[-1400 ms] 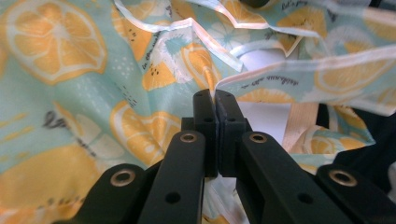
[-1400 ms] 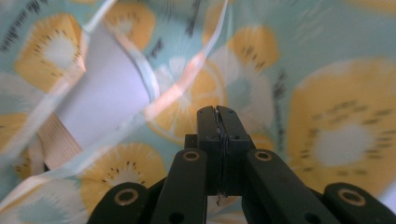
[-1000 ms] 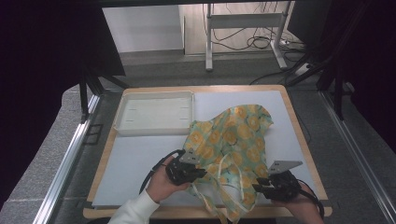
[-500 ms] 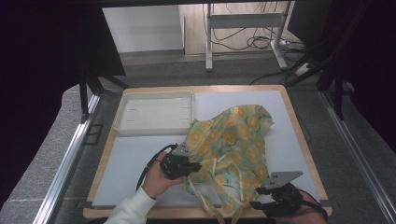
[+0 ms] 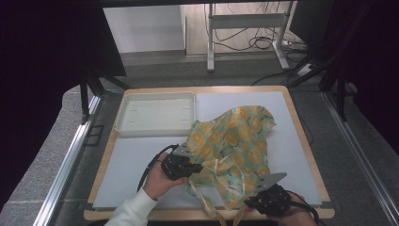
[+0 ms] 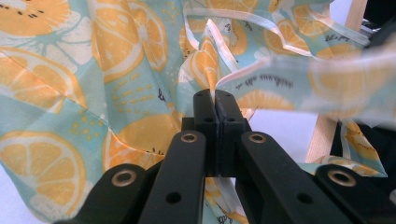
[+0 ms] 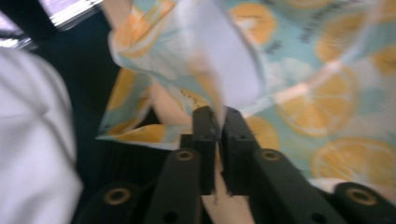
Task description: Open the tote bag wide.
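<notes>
Since the earlier frames the right gripper (image 5: 261,195) has drawn back toward the near edge of the table (image 5: 291,141), and the left gripper (image 5: 186,165) has shifted slightly toward the near edge as well; the cloth (image 5: 233,141) between them has been pulled into a narrower bunch at its near end.

Landmark taken: the white tray (image 5: 155,113), which sits at the far left of the table's white surface.

The cloth, pale blue with an orange-slice print, lies just right of the tray, its far portion spread on the surface and its near portion gathered and lifted; thin tie strips (image 5: 209,207) trail from its near edge.

Left gripper: nearer than the tray, at the cloth's left edge; in the left gripper view its jaws are closed tight on a fold of the cloth (image 6: 140,70) with a pale hem strip running through.

Right gripper: well apart from the tray, at the near right; in the right gripper view, blurred, its jaws pinch an edge of the cloth (image 7: 327,93), nearly closed.
</notes>
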Demonstrator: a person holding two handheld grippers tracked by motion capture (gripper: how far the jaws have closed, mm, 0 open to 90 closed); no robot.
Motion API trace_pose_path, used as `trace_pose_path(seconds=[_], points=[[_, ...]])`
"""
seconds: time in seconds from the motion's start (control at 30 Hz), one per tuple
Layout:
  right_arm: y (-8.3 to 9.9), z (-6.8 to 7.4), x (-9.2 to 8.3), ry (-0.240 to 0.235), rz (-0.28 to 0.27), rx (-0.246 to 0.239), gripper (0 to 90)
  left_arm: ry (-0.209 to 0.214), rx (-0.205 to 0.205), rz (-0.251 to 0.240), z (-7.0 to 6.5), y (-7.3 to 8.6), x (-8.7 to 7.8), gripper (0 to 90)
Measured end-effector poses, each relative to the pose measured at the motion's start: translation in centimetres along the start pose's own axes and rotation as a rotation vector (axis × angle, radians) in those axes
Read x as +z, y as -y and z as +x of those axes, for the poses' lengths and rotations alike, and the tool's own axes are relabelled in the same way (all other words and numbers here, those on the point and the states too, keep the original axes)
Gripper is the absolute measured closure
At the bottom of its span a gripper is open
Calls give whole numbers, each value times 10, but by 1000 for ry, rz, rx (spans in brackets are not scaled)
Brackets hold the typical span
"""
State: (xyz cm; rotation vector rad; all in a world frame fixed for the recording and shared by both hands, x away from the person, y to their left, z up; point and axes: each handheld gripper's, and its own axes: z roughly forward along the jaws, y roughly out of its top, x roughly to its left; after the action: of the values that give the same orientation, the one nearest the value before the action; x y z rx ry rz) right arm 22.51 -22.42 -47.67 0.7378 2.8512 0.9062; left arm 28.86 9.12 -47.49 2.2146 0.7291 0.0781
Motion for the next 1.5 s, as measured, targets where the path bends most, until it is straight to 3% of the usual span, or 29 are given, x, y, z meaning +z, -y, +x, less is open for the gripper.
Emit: trace_pose_path(seconds=[0.1,0.23,0.57,0.67,0.8,1.03,1.27,1.5], points=[[1,-6,-3,60,-15,20,885,1,-1,-6,-1,0,-2,900],[1,-11,-6,99,-45,42,887,-1,8,-17,-4,-2,-5,900],[-12,-26,-26,172,-131,61,888,-1,36,-63,-8,-10,-20,900],[-18,-32,-29,187,-144,63,888,-11,22,-84,-6,-13,-25,900],[-29,-43,-29,175,-135,65,888,-26,18,-95,-1,-16,-29,900],[-52,-68,-27,175,-68,74,888,-48,-1,-107,13,-30,-35,900],[-77,-90,-47,229,-69,87,888,-65,-19,-135,26,-48,-44,900],[-97,-112,-62,291,-79,95,888,-76,-26,-148,35,-65,-43,900]])
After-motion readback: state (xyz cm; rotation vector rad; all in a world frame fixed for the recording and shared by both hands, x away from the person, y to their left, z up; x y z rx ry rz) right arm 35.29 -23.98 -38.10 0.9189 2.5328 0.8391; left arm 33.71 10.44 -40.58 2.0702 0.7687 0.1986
